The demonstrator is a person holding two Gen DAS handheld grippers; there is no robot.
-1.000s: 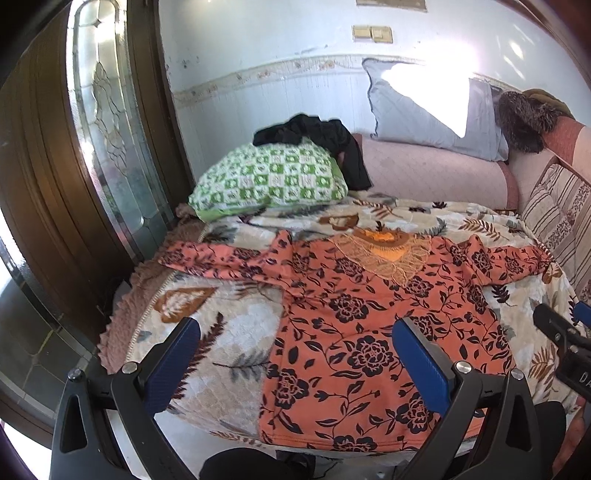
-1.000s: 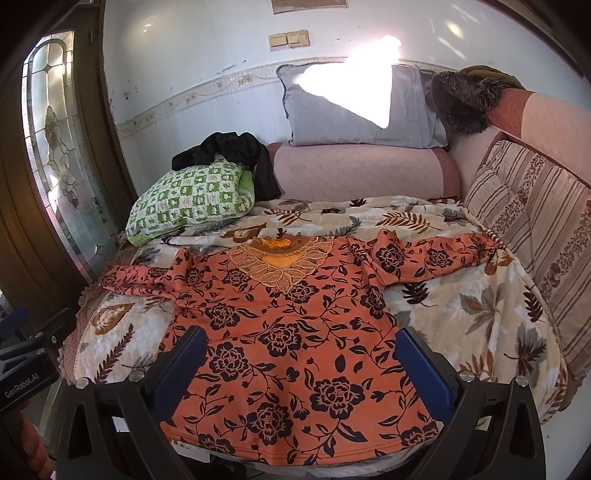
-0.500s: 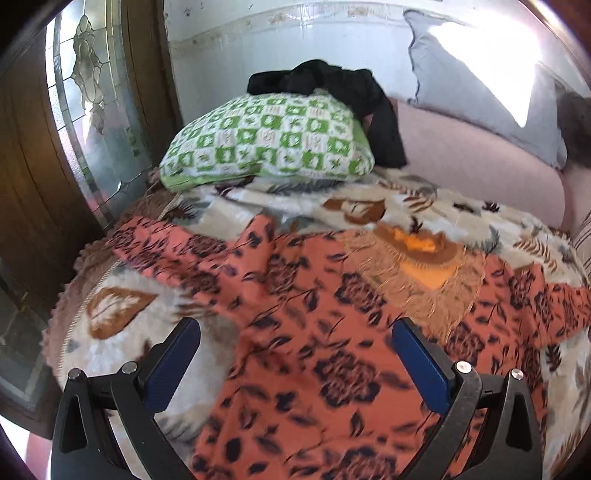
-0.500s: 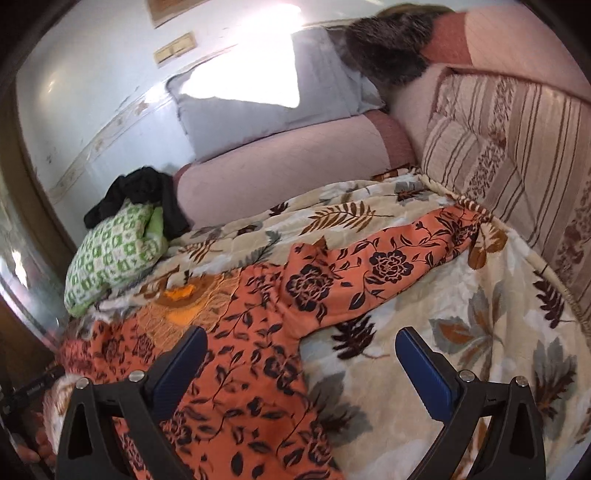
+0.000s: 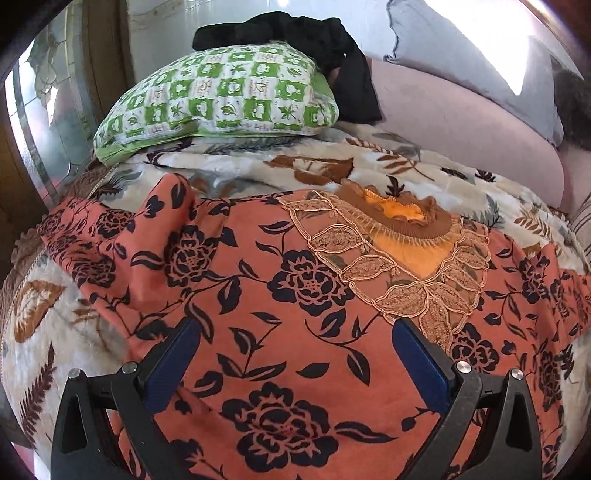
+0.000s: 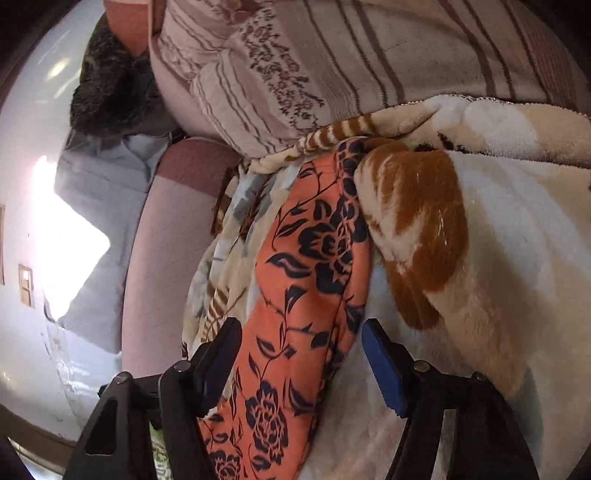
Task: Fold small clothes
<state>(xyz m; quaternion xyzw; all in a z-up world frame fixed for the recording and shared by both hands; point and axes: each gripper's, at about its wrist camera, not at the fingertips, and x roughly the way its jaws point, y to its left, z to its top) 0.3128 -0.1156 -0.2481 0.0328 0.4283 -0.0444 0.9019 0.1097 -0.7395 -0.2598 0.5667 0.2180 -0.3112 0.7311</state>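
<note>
Both grippers spread over the flat floral top, lining up for a sleeve fold

Left view: left gripper jaws apart, top body between and ahead of them, ungripped; right view: right gripper jaws apart, straddling right sleeve on blanket, likely to pinch it

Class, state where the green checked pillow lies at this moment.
In the left wrist view the green pillow lies at the upper left, on the far edge of the leaf-print blanket, beyond the orange top, with black clothing draped over it.
</note>
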